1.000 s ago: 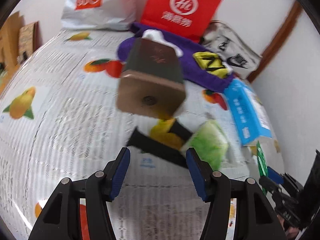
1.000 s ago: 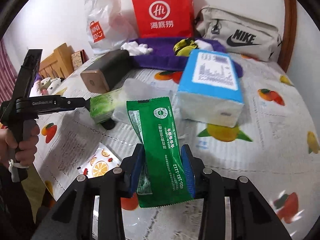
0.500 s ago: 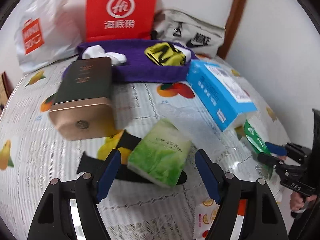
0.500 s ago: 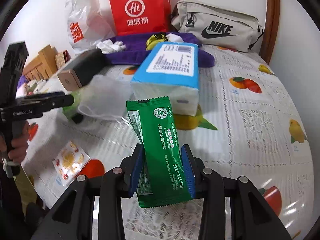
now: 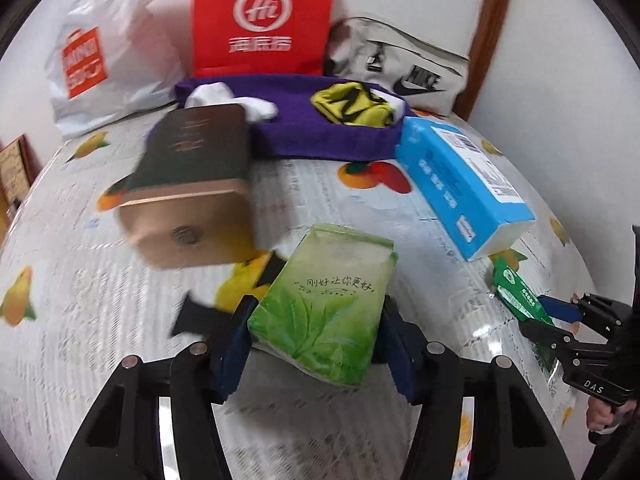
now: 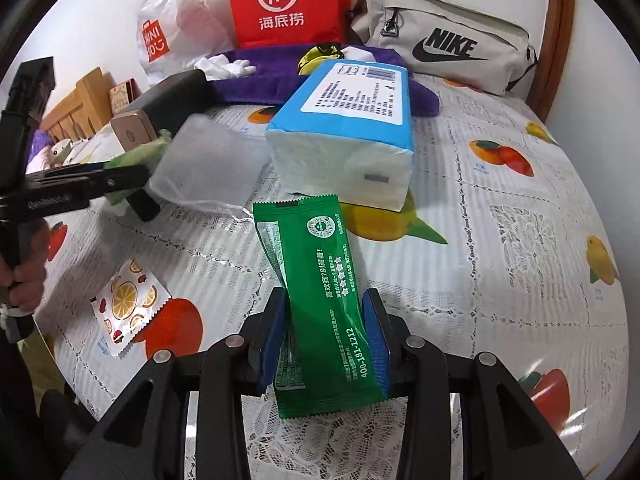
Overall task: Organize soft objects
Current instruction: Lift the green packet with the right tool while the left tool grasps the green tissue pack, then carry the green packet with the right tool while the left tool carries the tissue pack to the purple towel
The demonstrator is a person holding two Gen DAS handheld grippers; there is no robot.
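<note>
Left tongs (image 5: 316,344): I am closing these on the light green tissue pack (image 5: 326,308); the jaws have just been closing and the blue pads are now pressing both its sides

Light green tissue pack: it is sitting between my left pads near the middle of the surface, its far end pointing toward the brown box (image 5: 188,192), its near end overhanging a black strap (image 5: 196,316) lying beneath it

Right tongs (image 6: 326,340): I am clenching these on the dark green sachet (image 6: 320,304), gripping its near half while the far half is sticking out past the pads

Dark green sachet: it is hanging in my right grip above the fruit-print cloth (image 6: 500,248), just near of the blue tissue pack (image 6: 348,128)

Blue tissue pack: it is lying to the right of the brown box, its far end touching the purple towel (image 5: 320,136)

Purple towel: it is lying at the far side, carrying white socks (image 5: 232,100) on the left and a yellow and black item (image 5: 352,104) on the right

Far wall: a red paper bag (image 6: 284,4) is standing in the middle, a white plastic bag (image 5: 100,52) to its left, a grey Nike bag (image 6: 444,36) to its right

Clear pouch (image 6: 212,164): it is lying between the blue tissue pack and the brown box

Small fruit-print packet (image 6: 128,304): it is lying flat, near and left

Hand (image 6: 24,276): it is gripping the left handle at the left edge of the right view
</note>
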